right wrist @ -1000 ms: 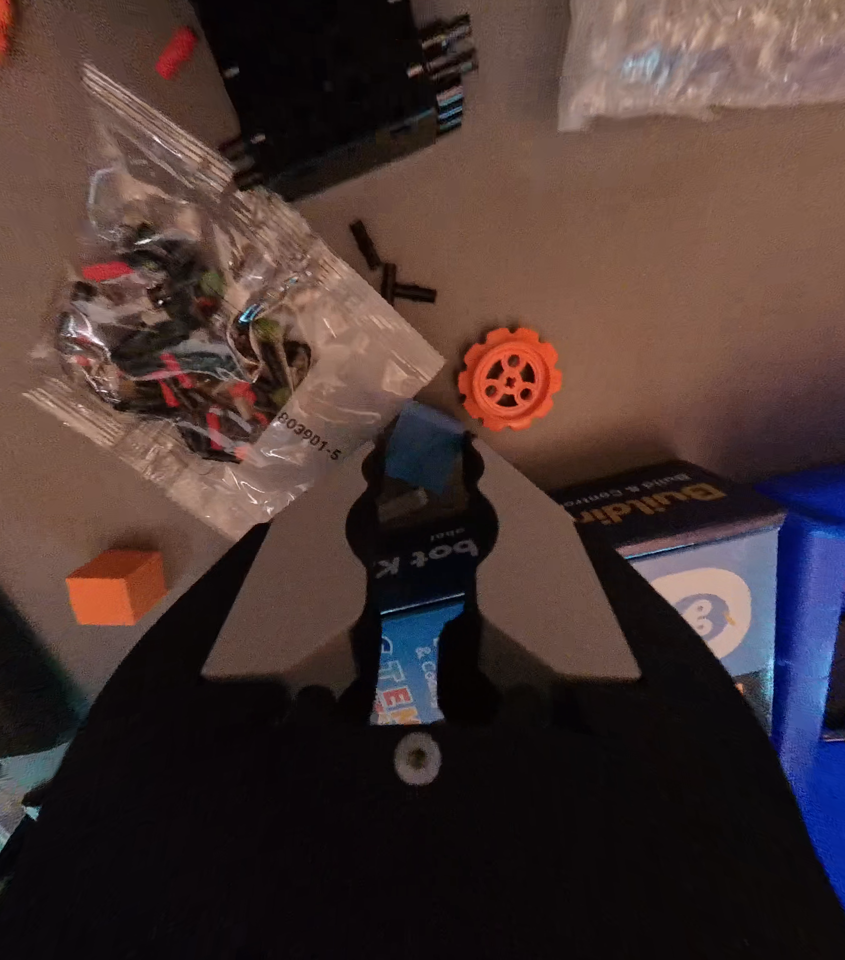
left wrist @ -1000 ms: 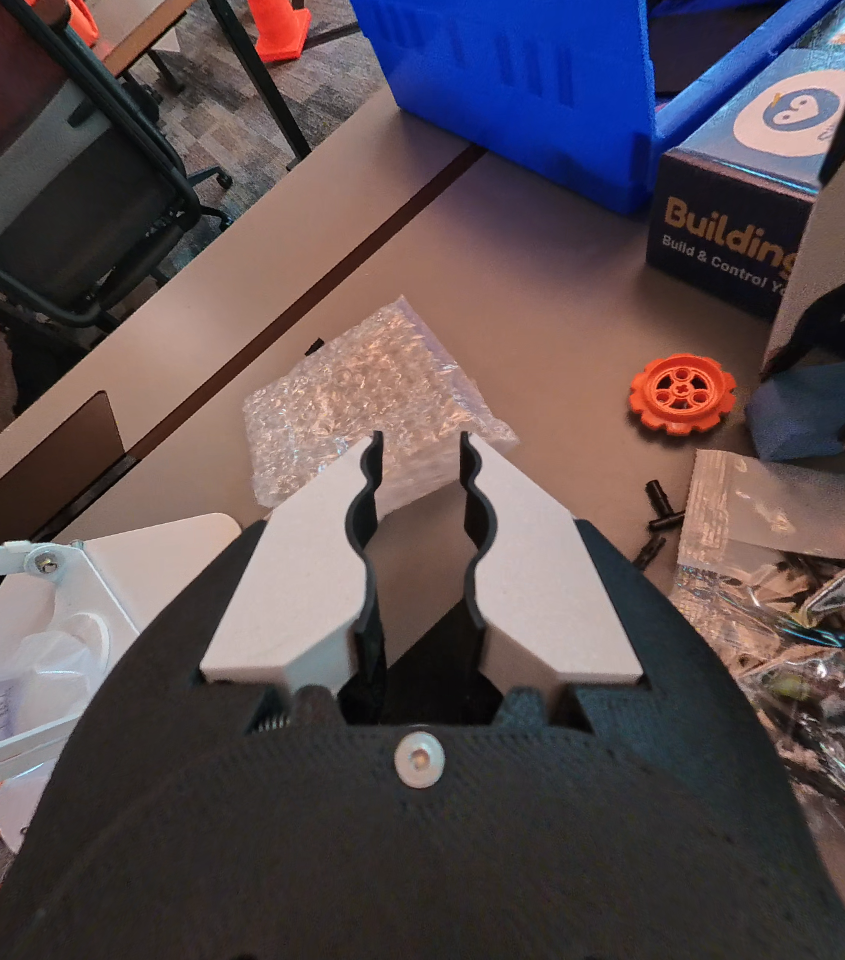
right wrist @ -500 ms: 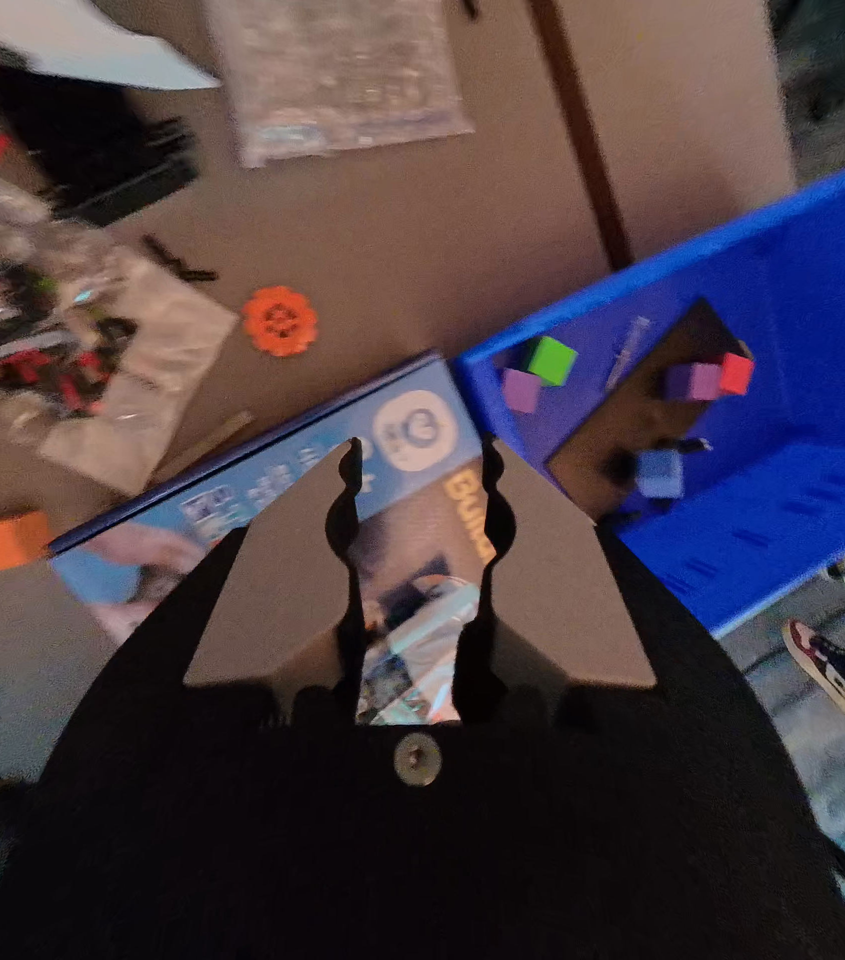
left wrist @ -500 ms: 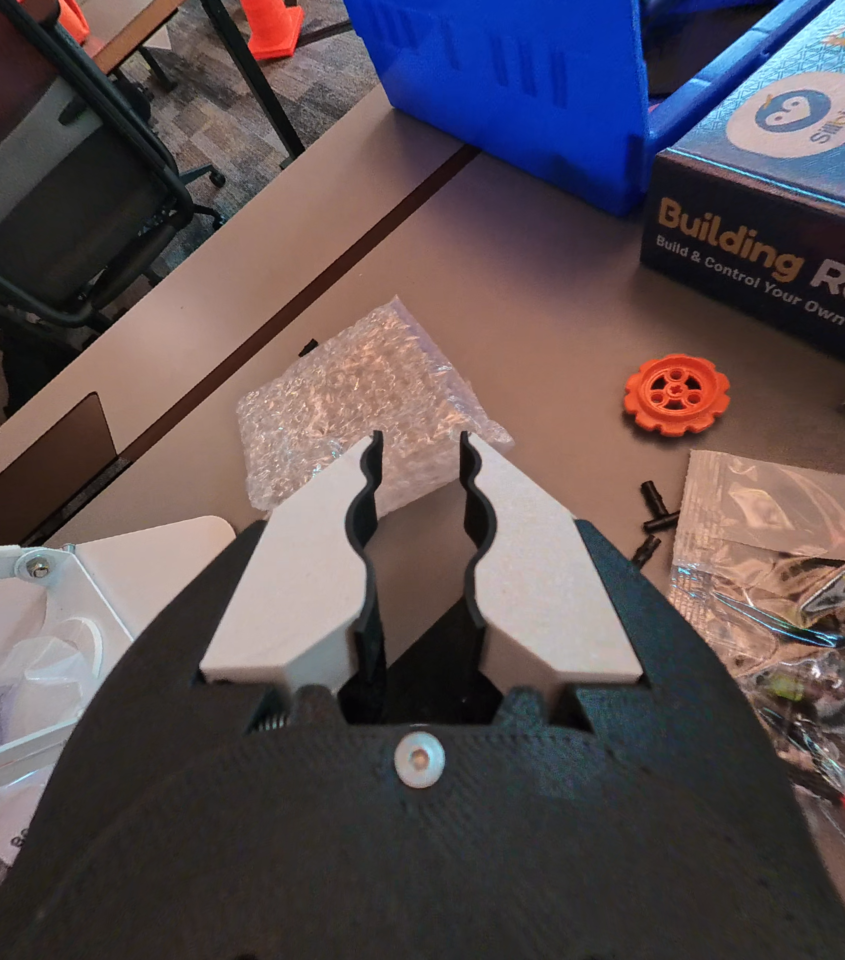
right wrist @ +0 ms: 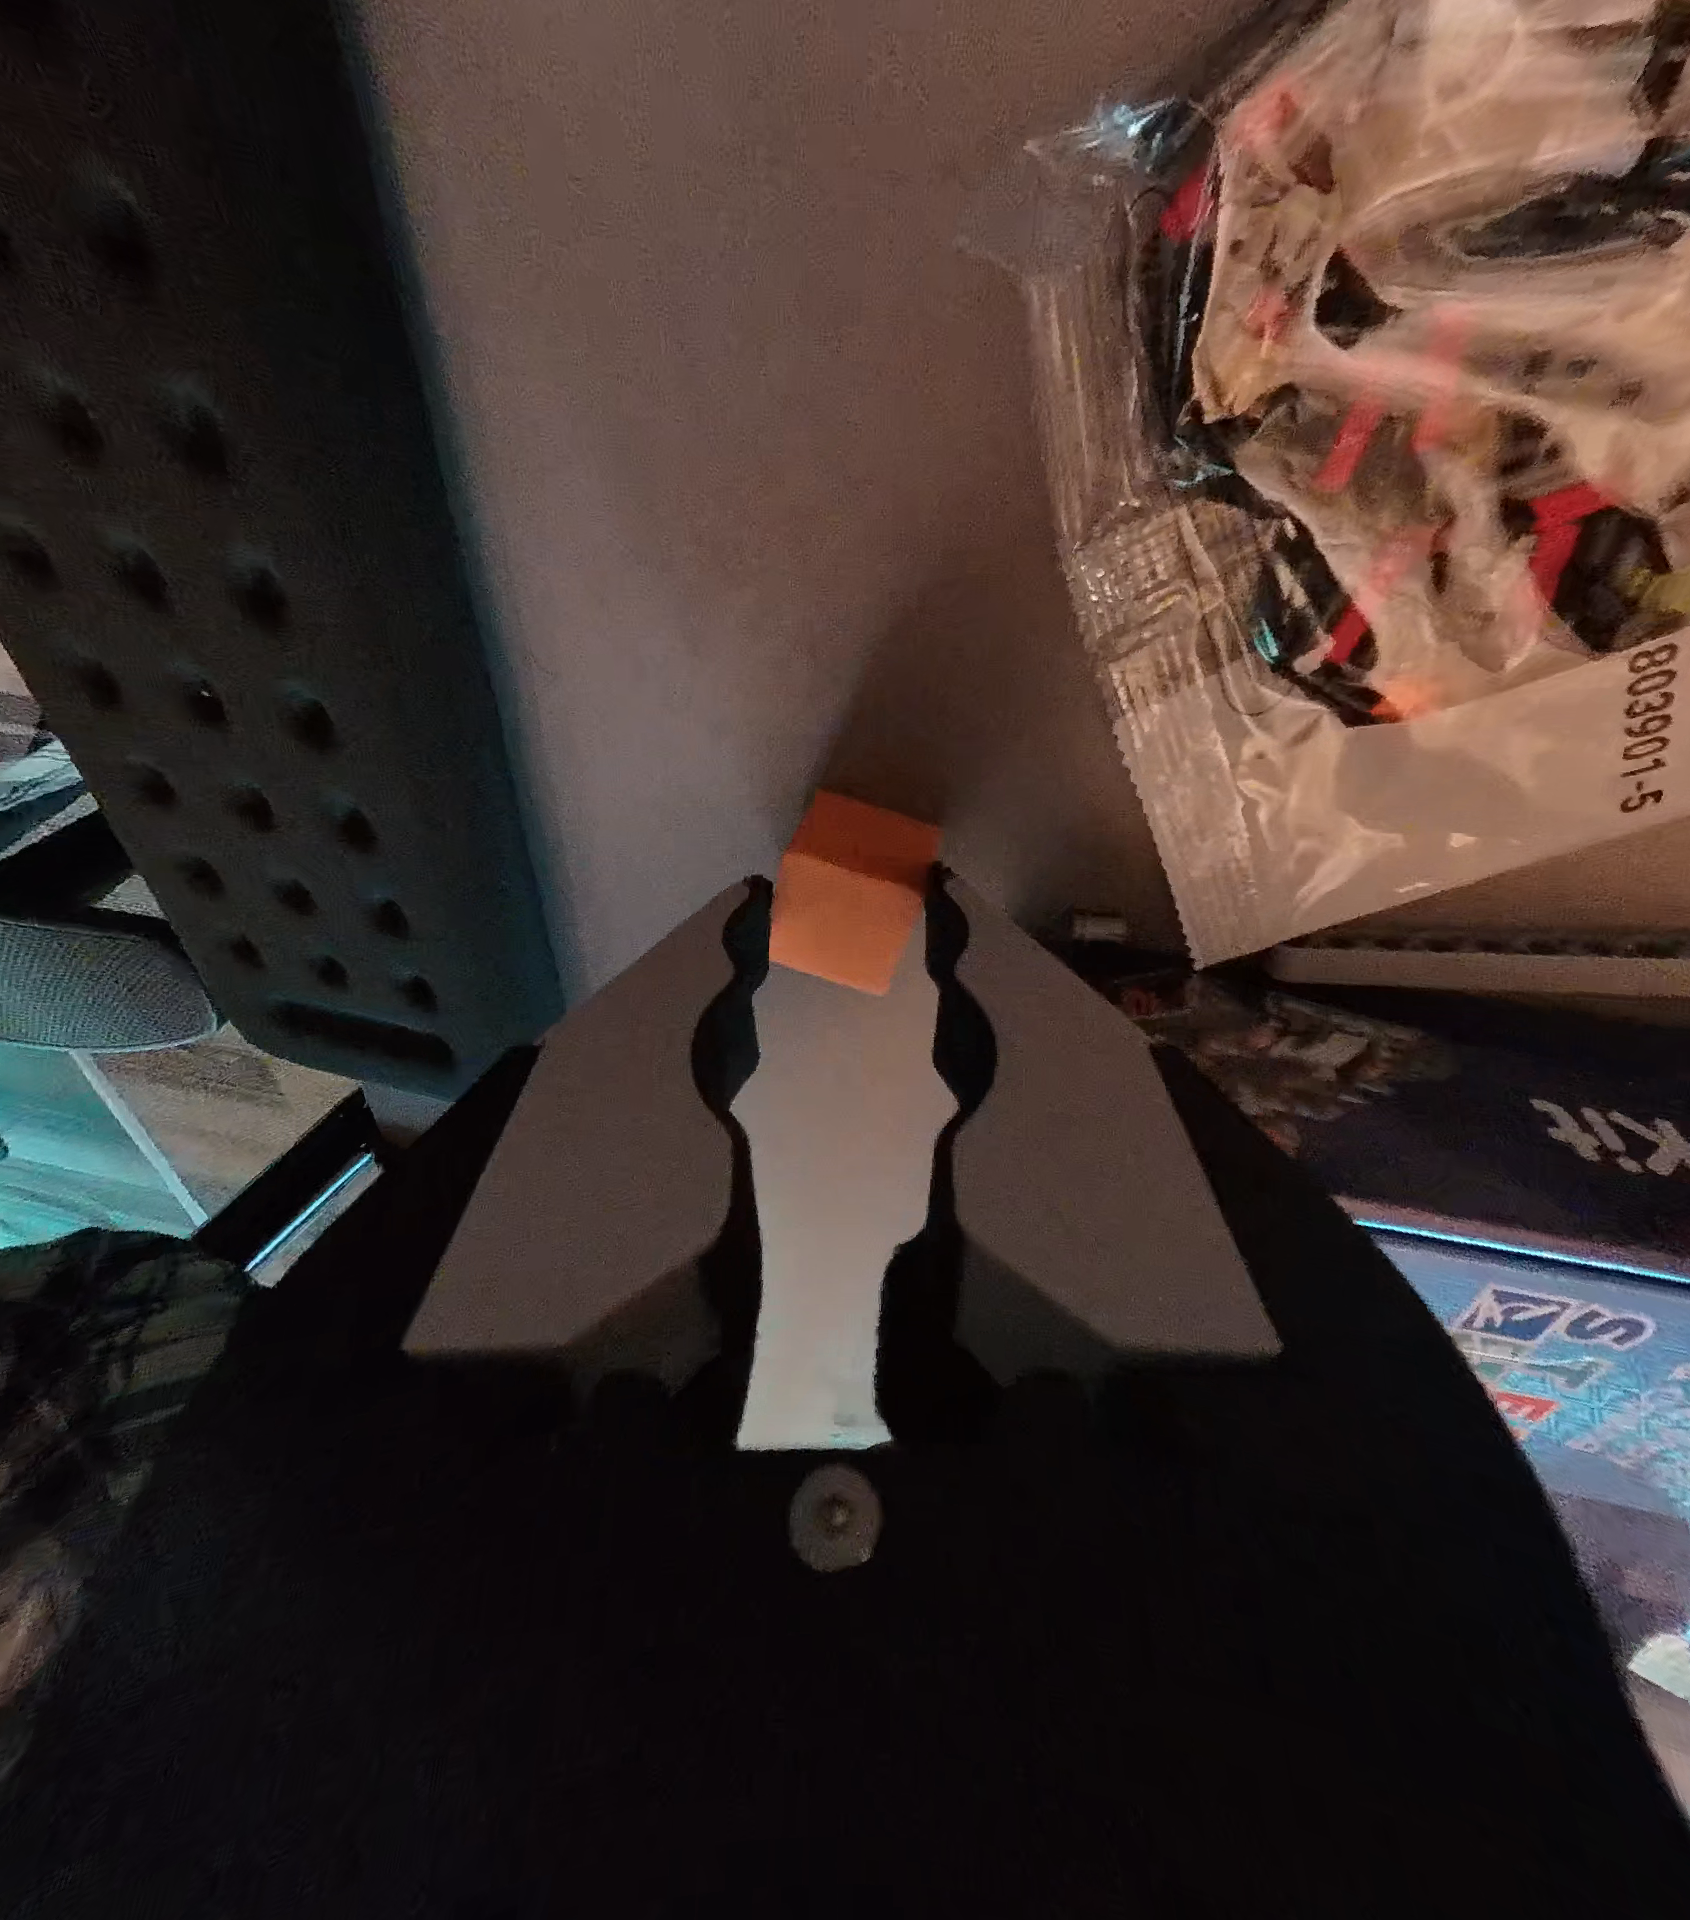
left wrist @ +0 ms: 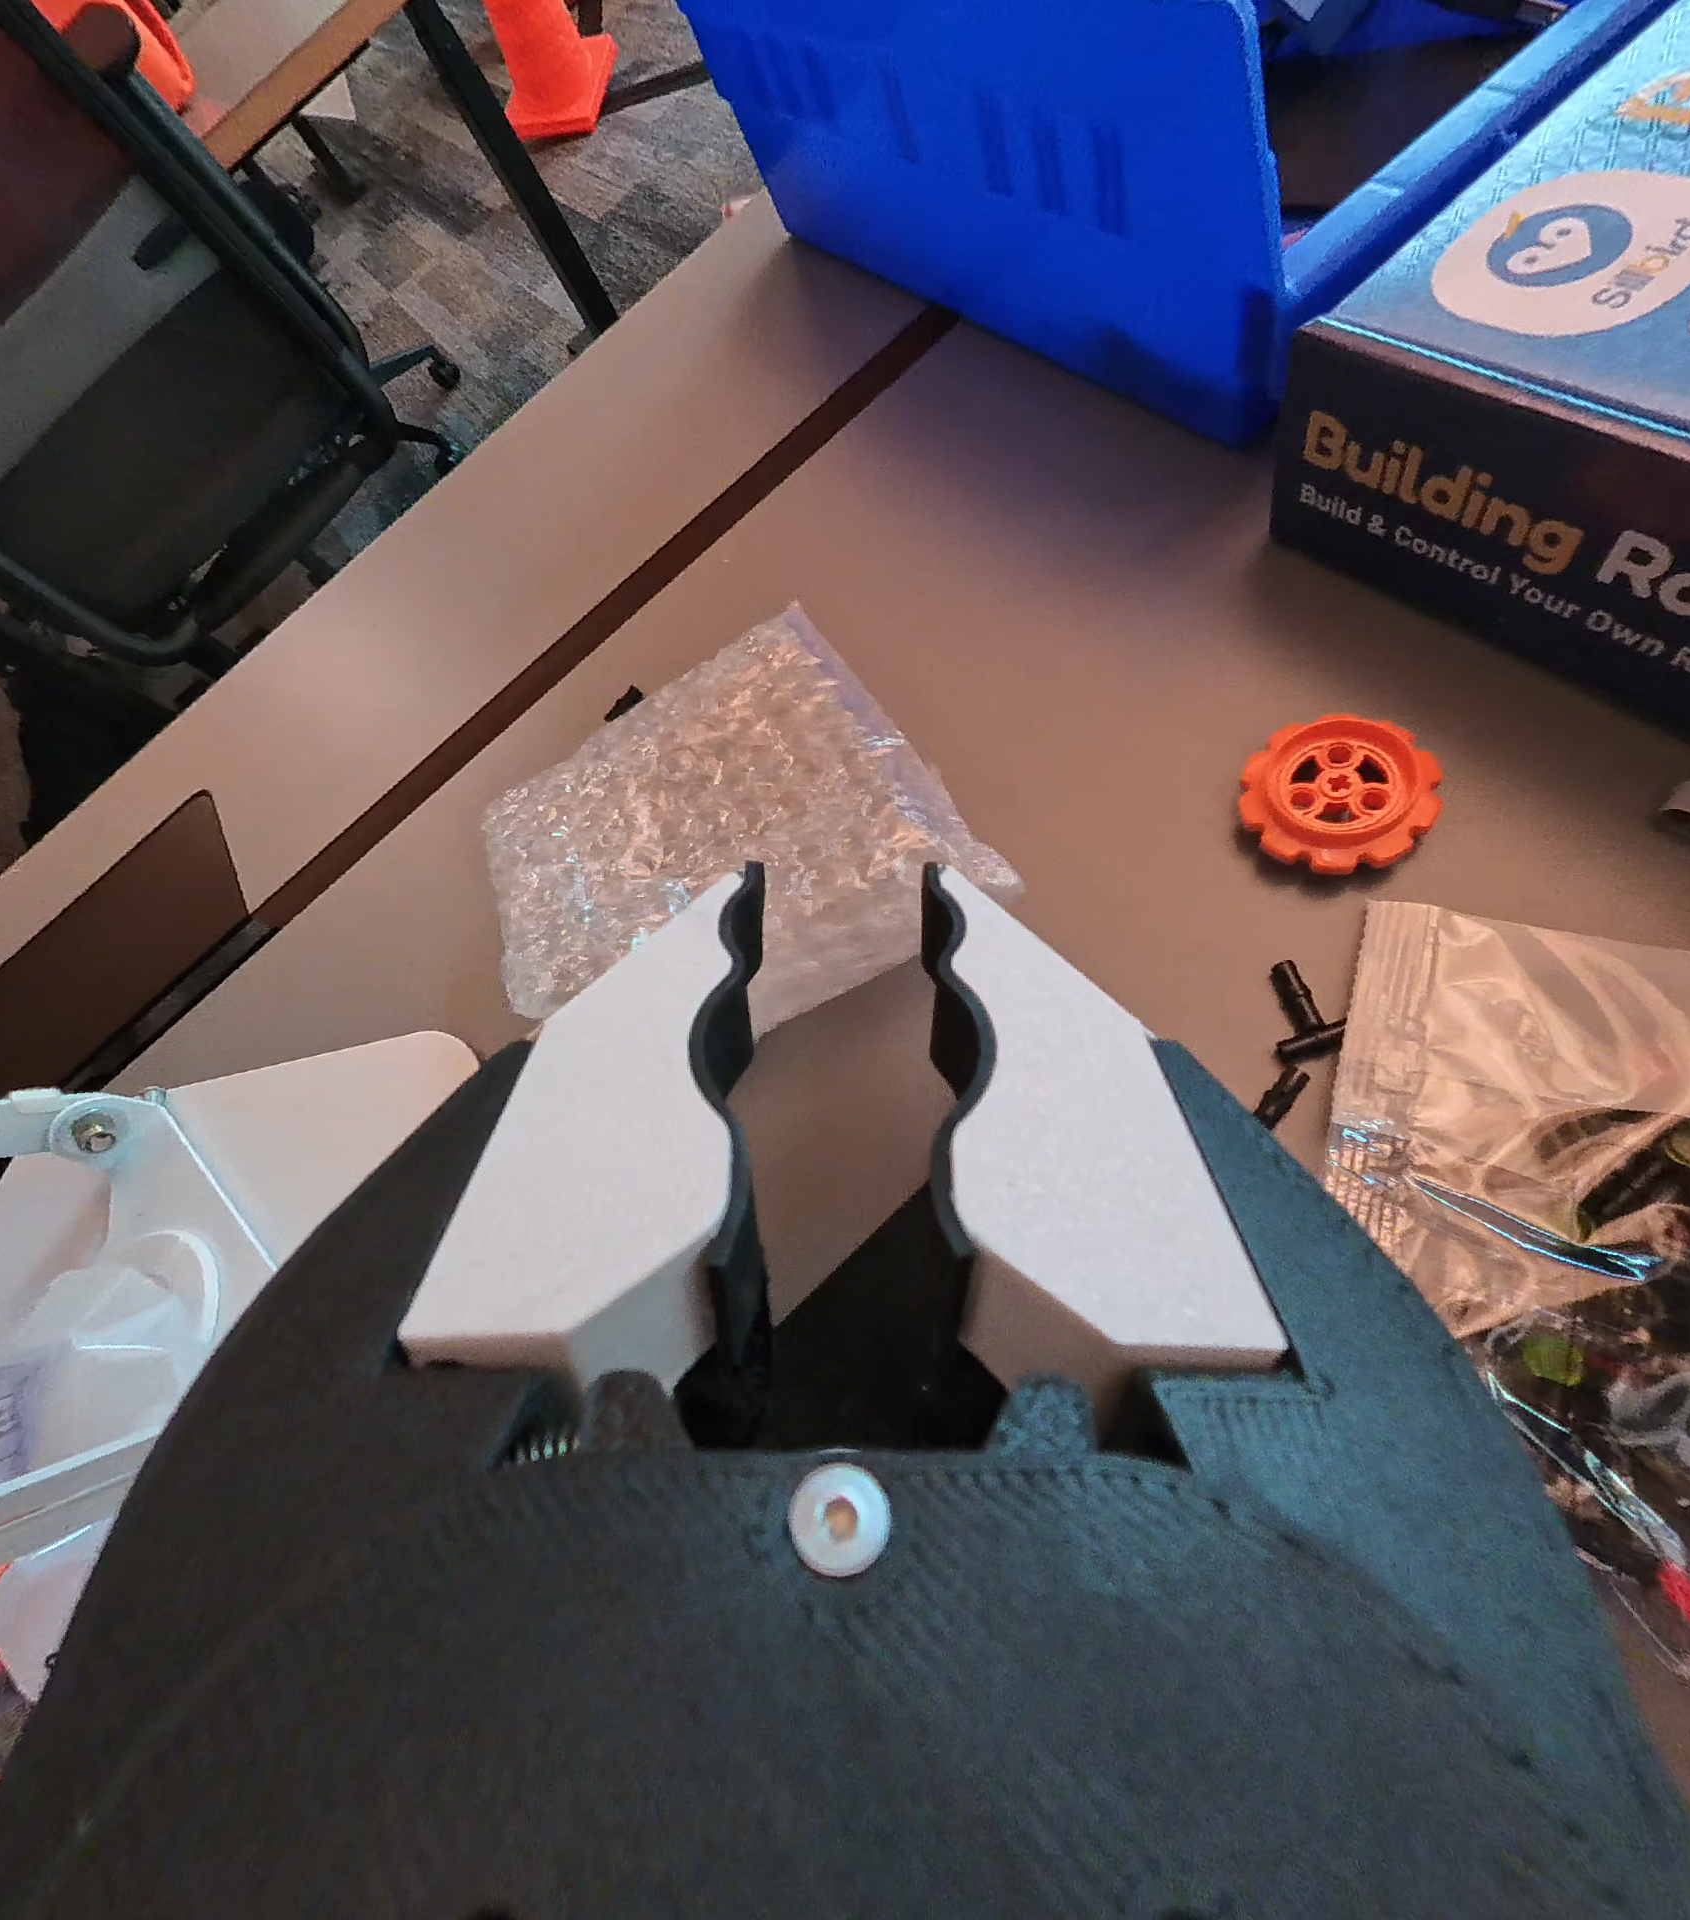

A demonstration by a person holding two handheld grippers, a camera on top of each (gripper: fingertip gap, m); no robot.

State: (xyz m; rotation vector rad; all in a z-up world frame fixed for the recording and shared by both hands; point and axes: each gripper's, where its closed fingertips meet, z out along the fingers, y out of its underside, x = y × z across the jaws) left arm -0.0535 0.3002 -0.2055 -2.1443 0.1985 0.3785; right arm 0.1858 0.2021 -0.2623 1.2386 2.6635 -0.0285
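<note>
So the left hand-held gripper [left wrist: 843,883] is hanging over the desk [left wrist: 1080,644] with its jaws spread and nothing in them. Right past its tips one bubble wrap pouch [left wrist: 716,810] is lying flat. Off to the right one orange gear wheel [left wrist: 1340,792] is sitting on its own, and near it I'm counting three little black pins [left wrist: 1300,1013], though the third is partly hidden. One clear bag of small parts [left wrist: 1589,1195] is lying at the right edge, one dark printed box [left wrist: 1589,447] is sitting behind the wheel, and one blue bin [left wrist: 1017,177] is standing just beside the box. A white lamp base [left wrist: 155,1226] is showing at the lower left.

The right hand-held gripper [right wrist: 843,894] is also released, jaws apart, and one orange cube [right wrist: 846,904] is sitting right at the tips, between them. I can't tell if either pad is actually touching it. The cube is resting on the desk [right wrist: 716,416], between one black panel full of holes [right wrist: 166,499] on the left and the same clear bag of small parts [right wrist: 1423,499] on the right. The printed box [right wrist: 1599,1299] is showing at the lower right
</note>
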